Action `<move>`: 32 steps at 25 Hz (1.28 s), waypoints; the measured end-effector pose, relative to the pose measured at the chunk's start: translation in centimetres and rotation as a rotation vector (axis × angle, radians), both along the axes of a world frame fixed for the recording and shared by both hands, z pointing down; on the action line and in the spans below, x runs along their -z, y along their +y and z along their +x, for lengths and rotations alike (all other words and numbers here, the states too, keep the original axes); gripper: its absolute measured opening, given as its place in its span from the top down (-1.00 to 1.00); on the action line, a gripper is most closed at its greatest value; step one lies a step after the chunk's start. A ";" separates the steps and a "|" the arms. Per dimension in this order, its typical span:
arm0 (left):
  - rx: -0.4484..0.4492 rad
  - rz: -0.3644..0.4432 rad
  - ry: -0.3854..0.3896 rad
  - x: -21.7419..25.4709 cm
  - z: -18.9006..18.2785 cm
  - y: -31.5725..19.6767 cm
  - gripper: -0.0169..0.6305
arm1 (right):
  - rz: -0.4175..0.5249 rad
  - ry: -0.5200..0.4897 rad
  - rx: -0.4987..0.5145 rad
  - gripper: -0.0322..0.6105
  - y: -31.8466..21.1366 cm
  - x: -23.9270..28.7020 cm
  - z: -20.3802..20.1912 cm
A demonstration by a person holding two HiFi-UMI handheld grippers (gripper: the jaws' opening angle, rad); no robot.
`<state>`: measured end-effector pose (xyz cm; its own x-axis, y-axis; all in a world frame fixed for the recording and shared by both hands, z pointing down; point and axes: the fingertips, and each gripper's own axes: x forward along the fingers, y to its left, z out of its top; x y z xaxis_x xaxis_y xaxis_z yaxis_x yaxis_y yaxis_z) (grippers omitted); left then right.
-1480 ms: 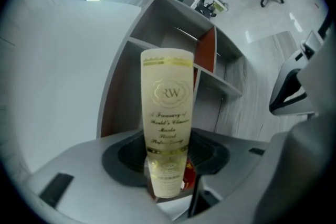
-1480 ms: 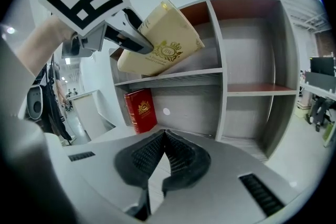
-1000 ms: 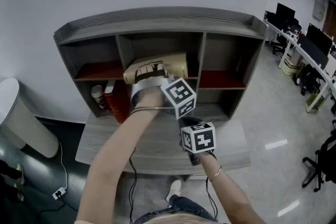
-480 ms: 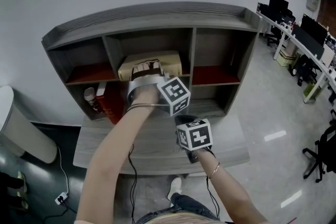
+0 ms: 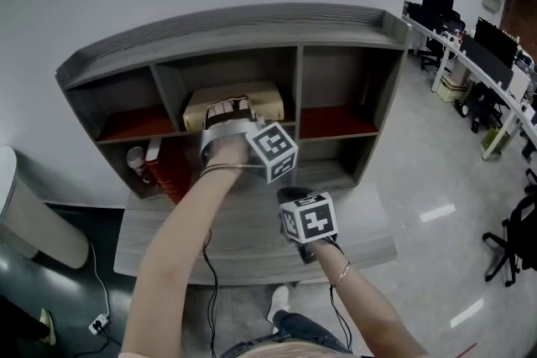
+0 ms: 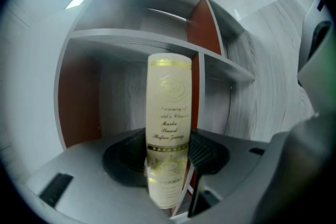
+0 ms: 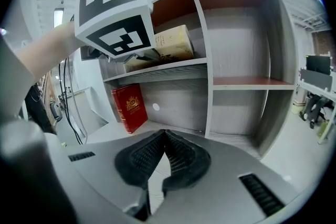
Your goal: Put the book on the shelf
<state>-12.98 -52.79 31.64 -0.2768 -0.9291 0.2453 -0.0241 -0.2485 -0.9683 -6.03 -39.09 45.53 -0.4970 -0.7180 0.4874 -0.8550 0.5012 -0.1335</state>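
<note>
A cream hardback book (image 5: 248, 99) lies flat at the mouth of the grey shelf unit's (image 5: 226, 21) upper middle compartment. My left gripper (image 5: 228, 123) is shut on it. In the left gripper view the book's gold-lettered spine (image 6: 168, 113) stands between the pads of the left gripper (image 6: 169, 157). The right gripper view shows the book (image 7: 173, 42) just over the middle shelf board; I cannot tell if it rests there. My right gripper (image 5: 294, 195) hangs lower, above the desk top. The right gripper (image 7: 164, 136) is shut, with nothing between its pads.
A red book (image 5: 170, 172) leans in the lower left compartment beside a small jar (image 5: 137, 162). The other compartments hold nothing. The shelf unit stands on a grey desk top (image 5: 252, 243). A pale bin (image 5: 29, 214) is at the left; office desks and chairs (image 5: 495, 71) at the right.
My left gripper has carried the cream book a little lower and further into the upper middle compartment, and the book now lies flatter. The right gripper has hardly moved.
</note>
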 end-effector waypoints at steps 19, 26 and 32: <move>-0.048 -0.066 0.023 -1.5 0.5 -0.5 0.24 | -0.026 0.016 0.002 0.87 -1.2 -1.0 0.0; -0.063 -0.121 0.016 -1.9 0.4 -0.5 0.23 | -0.022 0.017 0.003 0.87 -1.4 -1.0 -0.2; -0.056 -0.190 0.048 -2.7 0.6 -0.3 -0.02 | -0.023 0.017 -0.001 0.87 -1.4 -0.9 0.2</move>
